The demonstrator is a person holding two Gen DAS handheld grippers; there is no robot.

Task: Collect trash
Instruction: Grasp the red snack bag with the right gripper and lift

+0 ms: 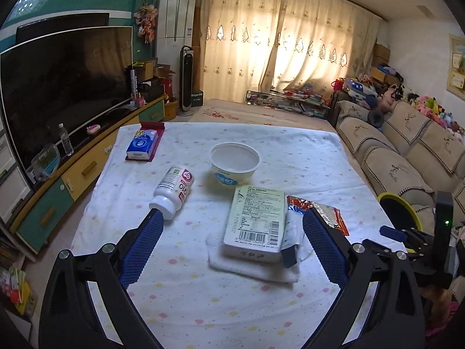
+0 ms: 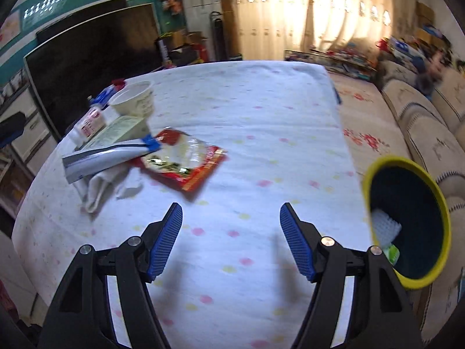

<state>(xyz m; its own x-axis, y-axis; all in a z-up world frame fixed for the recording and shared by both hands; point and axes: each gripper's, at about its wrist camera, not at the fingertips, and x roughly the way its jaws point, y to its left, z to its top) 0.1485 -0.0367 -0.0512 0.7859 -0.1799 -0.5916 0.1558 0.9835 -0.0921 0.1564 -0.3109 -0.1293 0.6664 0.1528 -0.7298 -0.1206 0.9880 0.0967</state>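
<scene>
Trash is lying on the surface (image 2: 261,122): the snack wrapper (image 2: 186,160) at ten o'clock of the right gripper (image 2: 231,224). Both grippers, including the left gripper (image 1: 232,226), are spreading empty fingers; a yellow-rimmed bin (image 2: 407,221) is sitting at three o'clock.

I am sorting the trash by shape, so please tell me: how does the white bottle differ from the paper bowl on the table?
The white bottle lies on its side, while the paper bowl stands upright. The bottle is closed by a white cap; the bowl is open at the top and looks empty. The bottle is narrow and long; the bowl is wide and low. Both are mostly white, carry printed labels and rest on the dotted tablecloth.
</scene>
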